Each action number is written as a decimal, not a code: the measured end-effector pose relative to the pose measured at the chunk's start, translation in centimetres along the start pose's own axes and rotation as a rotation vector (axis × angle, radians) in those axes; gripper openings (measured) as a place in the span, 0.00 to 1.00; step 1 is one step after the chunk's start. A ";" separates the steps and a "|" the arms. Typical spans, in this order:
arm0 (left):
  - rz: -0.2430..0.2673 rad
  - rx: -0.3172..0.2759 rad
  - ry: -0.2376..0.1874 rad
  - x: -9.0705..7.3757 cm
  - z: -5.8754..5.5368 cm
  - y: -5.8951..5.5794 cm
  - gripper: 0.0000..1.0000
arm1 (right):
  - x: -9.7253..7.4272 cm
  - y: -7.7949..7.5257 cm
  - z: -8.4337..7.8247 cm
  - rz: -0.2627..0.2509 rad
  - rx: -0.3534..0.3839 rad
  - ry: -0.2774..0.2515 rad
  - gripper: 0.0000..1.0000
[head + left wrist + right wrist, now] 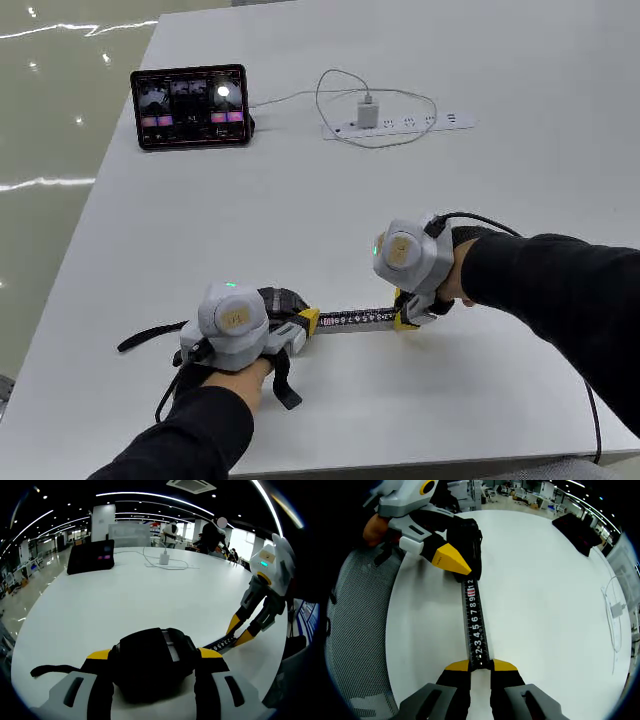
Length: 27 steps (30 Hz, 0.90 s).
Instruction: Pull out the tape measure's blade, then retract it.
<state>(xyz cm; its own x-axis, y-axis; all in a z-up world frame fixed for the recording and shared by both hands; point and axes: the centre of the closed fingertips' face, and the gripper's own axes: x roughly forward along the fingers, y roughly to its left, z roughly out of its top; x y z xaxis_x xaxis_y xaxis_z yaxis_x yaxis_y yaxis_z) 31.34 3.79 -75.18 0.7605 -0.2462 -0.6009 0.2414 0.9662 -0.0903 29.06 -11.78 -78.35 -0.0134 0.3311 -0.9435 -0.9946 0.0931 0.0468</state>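
left gripper (156, 656) is clamped on the black plastic tape measure case (283, 302) w/ its black strap (150, 336), yellow jaw tips either side. the case sits on the white worktop (300, 200) close to the near edge, left of its middle. the dark numbered blade (474, 620) runs flat along the worktop, parallel to that edge, out to the right gripper (480, 666), whose jaws are pinched on the blade's end. near the far edge: a black tablet (191, 106) w/ lit screen by the left edge, and a white power strip (400, 125) w/ what looks like a white charger (367, 112) & looped cable (335, 85) plugged in.
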 end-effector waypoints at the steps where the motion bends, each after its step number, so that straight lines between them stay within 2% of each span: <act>1: 0.000 0.000 0.000 0.0 0.0 0.0 0.61 | 0.0 0.0 0.0 0.000 0.000 0.000 0.11; 27: -0.007 -0.003 0.000 0.0 0.0 0.0 0.61 | 0.3 0.2 0.8 0.009 -0.001 -0.009 0.10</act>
<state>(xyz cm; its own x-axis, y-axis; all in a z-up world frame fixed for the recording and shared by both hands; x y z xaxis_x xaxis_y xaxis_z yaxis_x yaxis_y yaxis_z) 31.35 3.81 -75.21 0.7591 -0.2528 -0.5999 0.2449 0.9647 -0.0965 28.97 -10.90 -78.38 -0.0217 0.3401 -0.9402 -0.9945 0.0894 0.0553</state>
